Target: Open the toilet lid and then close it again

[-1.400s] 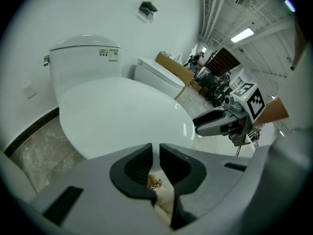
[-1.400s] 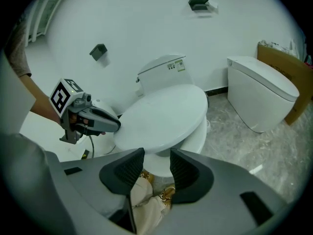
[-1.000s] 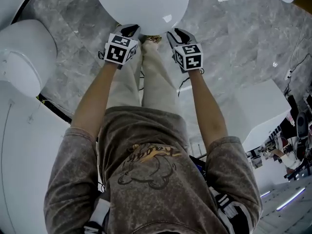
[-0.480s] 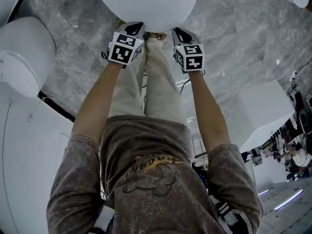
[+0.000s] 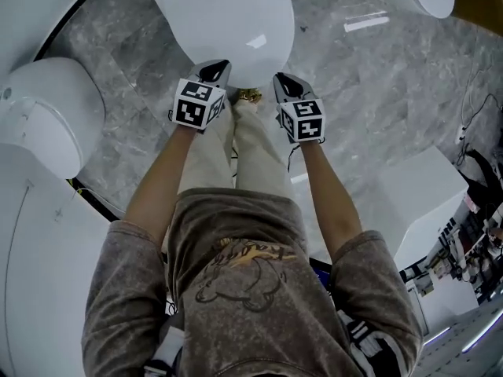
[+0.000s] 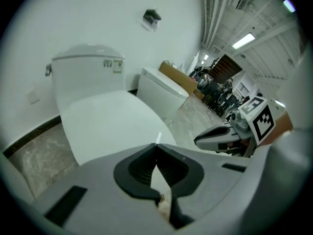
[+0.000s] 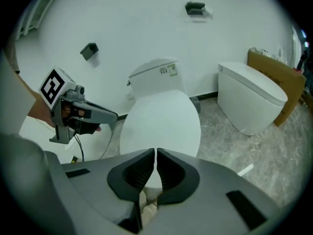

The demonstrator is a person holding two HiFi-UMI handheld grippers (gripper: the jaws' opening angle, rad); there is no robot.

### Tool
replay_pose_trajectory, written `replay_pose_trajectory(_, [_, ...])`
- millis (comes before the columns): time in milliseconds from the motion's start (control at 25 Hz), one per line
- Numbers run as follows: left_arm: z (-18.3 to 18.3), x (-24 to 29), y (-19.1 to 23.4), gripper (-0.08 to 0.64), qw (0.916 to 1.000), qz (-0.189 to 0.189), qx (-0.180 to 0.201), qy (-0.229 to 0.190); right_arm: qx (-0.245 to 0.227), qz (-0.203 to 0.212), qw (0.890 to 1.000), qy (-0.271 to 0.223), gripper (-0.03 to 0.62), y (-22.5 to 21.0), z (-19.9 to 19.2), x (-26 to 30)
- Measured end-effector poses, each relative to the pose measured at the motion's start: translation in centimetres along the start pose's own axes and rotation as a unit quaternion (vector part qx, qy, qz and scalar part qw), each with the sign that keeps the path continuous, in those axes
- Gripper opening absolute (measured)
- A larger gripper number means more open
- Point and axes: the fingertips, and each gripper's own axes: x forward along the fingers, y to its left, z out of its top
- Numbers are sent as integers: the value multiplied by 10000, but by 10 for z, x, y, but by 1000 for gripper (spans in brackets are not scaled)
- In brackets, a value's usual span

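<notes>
Left gripper (image 5: pixel 216 69): jaws pressed together, nothing held. Right gripper (image 5: pixel 284 79): likewise closed and empty. Both are found at the front rim of the glossy white oval toilet lid (image 5: pixel 228 18); contact cannot be determined. The lid lies flat and closed, its long axis running away toward the white cistern (image 7: pixel 154 78). Neither hand is judged nearer. A second white toilet (image 7: pixel 249 96) stands well apart, right of the lid.

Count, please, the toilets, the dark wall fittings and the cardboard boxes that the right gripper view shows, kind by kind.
Toilets: 2
Dark wall fittings: 2
Cardboard boxes: 1
Total: 5
</notes>
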Motion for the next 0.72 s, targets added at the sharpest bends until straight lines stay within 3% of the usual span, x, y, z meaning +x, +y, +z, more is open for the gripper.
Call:
replay_pose_trajectory(160, [99,-74,-17,9,9967,132,264,-751,-270,12,9964,-805,32,21,98,-62])
replay_pose_trajectory(360, [202,-183,-56,9,9835,94,693,-1667,-445,336,9784,-1990,28,65,217,-160])
replay_pose_trajectory(560, [257,-286,-91,9,9609,202,1100,-2532,-835,524,9520,-2897,28,118,285,-255])
replay_pose_trajectory(720, [265,-341,-111,9,9444,200,1164,-3069,-905,523,9371,-3330,28,145,292,-305])
